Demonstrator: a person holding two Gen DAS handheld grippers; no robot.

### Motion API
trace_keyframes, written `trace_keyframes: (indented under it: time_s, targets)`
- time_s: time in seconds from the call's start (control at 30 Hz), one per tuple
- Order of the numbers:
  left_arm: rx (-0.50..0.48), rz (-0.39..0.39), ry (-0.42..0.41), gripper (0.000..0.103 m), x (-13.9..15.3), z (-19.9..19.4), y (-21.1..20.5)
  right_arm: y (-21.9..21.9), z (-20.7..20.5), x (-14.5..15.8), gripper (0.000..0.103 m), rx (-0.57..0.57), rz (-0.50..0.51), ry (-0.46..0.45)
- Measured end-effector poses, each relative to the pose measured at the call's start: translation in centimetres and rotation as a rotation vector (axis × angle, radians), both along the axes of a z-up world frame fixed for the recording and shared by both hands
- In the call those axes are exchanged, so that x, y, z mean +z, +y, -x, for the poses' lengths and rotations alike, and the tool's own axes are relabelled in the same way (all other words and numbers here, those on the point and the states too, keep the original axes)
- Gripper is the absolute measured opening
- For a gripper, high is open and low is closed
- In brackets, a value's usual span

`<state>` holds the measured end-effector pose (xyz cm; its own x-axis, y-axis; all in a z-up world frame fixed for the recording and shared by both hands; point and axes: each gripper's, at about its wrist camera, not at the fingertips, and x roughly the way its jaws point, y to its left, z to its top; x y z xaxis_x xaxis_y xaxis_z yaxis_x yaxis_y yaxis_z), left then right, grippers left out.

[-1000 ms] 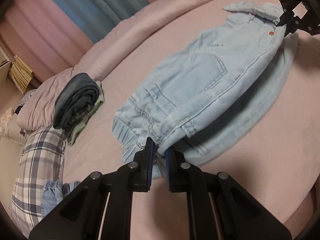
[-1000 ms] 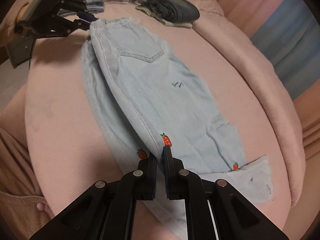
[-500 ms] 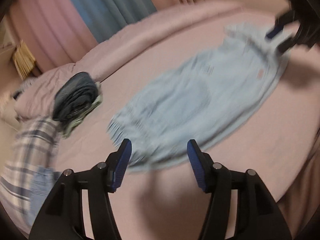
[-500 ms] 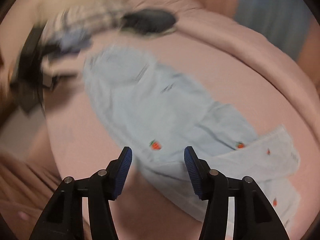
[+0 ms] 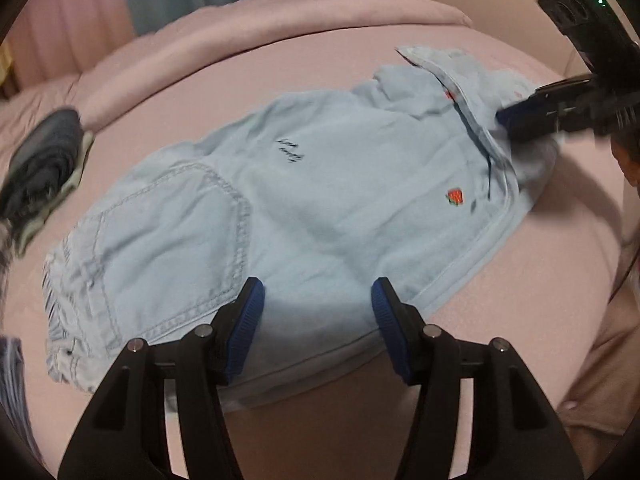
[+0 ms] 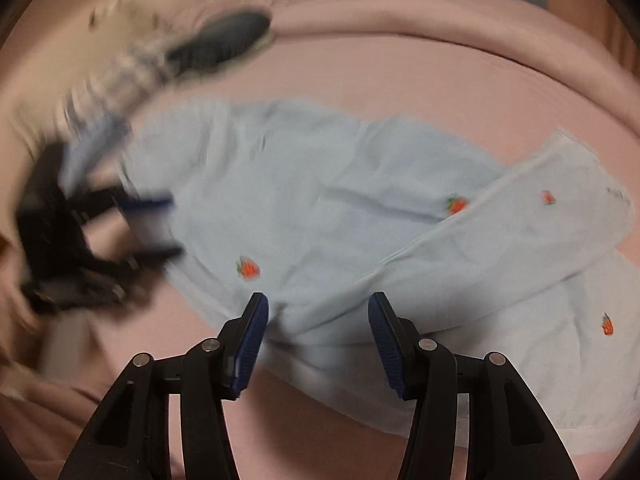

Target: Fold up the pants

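Light blue denim pants (image 5: 320,208) with small strawberry patches lie flat on the pink bed (image 5: 520,320), folded lengthwise with a back pocket up. My left gripper (image 5: 318,296) hovers open over the near edge by the pocket, nothing pinched. In the right wrist view the pants (image 6: 320,220) spread across the middle, one leg end lying slanted over the other at the right. My right gripper (image 6: 318,306) stands open above the near edge of the legs. The left gripper (image 6: 160,226) shows blurred at the waist end, and the right gripper (image 5: 516,116) sits at the leg end.
A folded stack of dark jeans (image 5: 44,160) lies at the far left of the bed, also blurred in the right wrist view as the dark stack (image 6: 224,44). A rolled pink duvet (image 5: 280,20) runs along the far side. A person's clothing (image 5: 600,360) is at the bed's right edge.
Both grippers, shut on the lifted pants edge a second ago, have opened and let go. The pants now lie flat. Both grippers have shifted and rolled, closer over the cloth.
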<state>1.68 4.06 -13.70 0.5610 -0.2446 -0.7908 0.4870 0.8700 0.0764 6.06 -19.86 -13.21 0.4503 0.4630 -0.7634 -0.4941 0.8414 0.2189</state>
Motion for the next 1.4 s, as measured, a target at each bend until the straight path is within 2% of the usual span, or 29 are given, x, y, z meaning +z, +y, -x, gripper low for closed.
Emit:
trace_keyframes:
  time_s: [0.07, 0.13, 0.2, 0.27, 0.4, 0.47, 0.53, 0.57, 0.6, 0.63, 0.67, 0.7, 0.73, 0.77, 0.87, 0.97, 1.07, 1.17, 1.2, 1.27, 1.33, 1.4]
  targets:
    - [0.018, 0.035, 0.004, 0.056, 0.7, -0.3, 0.0, -3.3, -2.0, 2.0, 0.055, -0.1, -0.105, -0.001]
    - [0.006, 0.087, 0.011, 0.057, 1.4, -0.4, -0.9, -6.4, -4.4, 3.0, 0.059, -0.232, -0.143, 0.002]
    - [-0.022, 0.129, 0.019, 0.057, 1.9, -0.3, -2.0, -8.6, -6.9, 3.0, 0.061, -0.355, -0.105, 0.03]
    - [-0.079, 0.177, 0.037, 0.057, 2.2, -0.5, -4.2, -10.0, -10.2, 2.7, 0.061, -0.433, -0.091, 0.08]
    - [-0.166, 0.24, 0.088, 0.057, 1.9, -1.3, -8.6, -10.2, -16.7, 1.3, 0.061, -0.501, -0.084, 0.189]
    - [-0.202, 0.248, 0.116, 0.057, 1.3, -1.3, -10.6, -9.7, -18.8, 0.7, 0.061, -0.527, -0.05, 0.232]
    - [-0.231, 0.235, 0.126, 0.055, 0.9, -1.3, -12.2, -8.7, -20.7, -0.7, 0.061, -0.547, 0.034, 0.266]
    - [-0.237, 0.215, 0.129, 0.055, 0.6, -1.2, -12.8, -8.1, -21.0, -1.0, 0.058, -0.544, 0.071, 0.25]
    - [-0.234, 0.19, 0.133, 0.048, 0.2, -1.3, -13.3, -7.6, -21.2, -0.8, 0.05, -0.537, 0.106, 0.231]
    - [-0.23, 0.179, 0.136, 0.035, 0.0, -1.4, -13.5, -7.2, -21.2, -0.7, 0.026, -0.534, 0.151, 0.207]
    - [-0.223, 0.171, 0.138, 0.032, 0.1, -1.8, -13.4, -7.1, -21.1, -0.6, 0.014, -0.528, 0.168, 0.186]
    - [-0.215, 0.18, 0.14, 0.026, 0.2, -1.9, -13.3, -7.6, -20.8, -0.5, 0.012, -0.525, 0.139, 0.188]
    - [-0.21, 0.202, 0.151, 0.013, 0.3, -2.0, -13.2, -8.4, -20.3, -0.4, 0.01, -0.534, 0.083, 0.193]
    - [-0.208, 0.215, 0.157, 0.01, 0.5, -2.0, -13.1, -9.8, -19.4, -0.1, 0.01, -0.559, 0.006, 0.193]
    - [-0.216, 0.197, 0.128, 0.009, 0.8, -1.3, -13.3, -12.7, -15.7, 2.2, 0.01, -0.585, -0.161, 0.108]
    - [-0.235, 0.183, 0.103, 0.008, 1.0, 0.0, -14.1, -15.5, -9.5, 5.3, 0.01, -0.592, -0.317, -0.02]
    - [-0.254, 0.167, 0.085, 0.008, 1.2, 0.9, -14.4, -18.0, -2.4, 6.8, 0.01, -0.642, -0.404, -0.133]
    - [-0.267, 0.132, 0.077, 0.008, 0.9, 1.3, -15.1, -19.5, 2.6, 4.1, 0.01, -0.716, -0.465, -0.129]
    - [-0.27, 0.122, 0.078, 0.008, 0.8, 0.7, -15.6, -19.9, 1.8, 2.7, 0.01, -0.74, -0.48, -0.112]
    - [-0.275, 0.103, 0.077, 0.009, 0.5, 0.9, -16.2, -21.0, 3.1, -1.8, 0.01, -0.813, -0.509, -0.02]
    - [-0.276, 0.087, 0.079, 0.009, 0.1, 0.4, -16.0, -22.2, 3.3, -5.3, 0.01, -0.856, -0.582, 0.045]
    - [-0.277, 0.072, 0.078, 0.01, 0.1, 0.2, -16.1, -22.6, 3.9, -7.2, 0.01, -0.884, -0.665, 0.058]
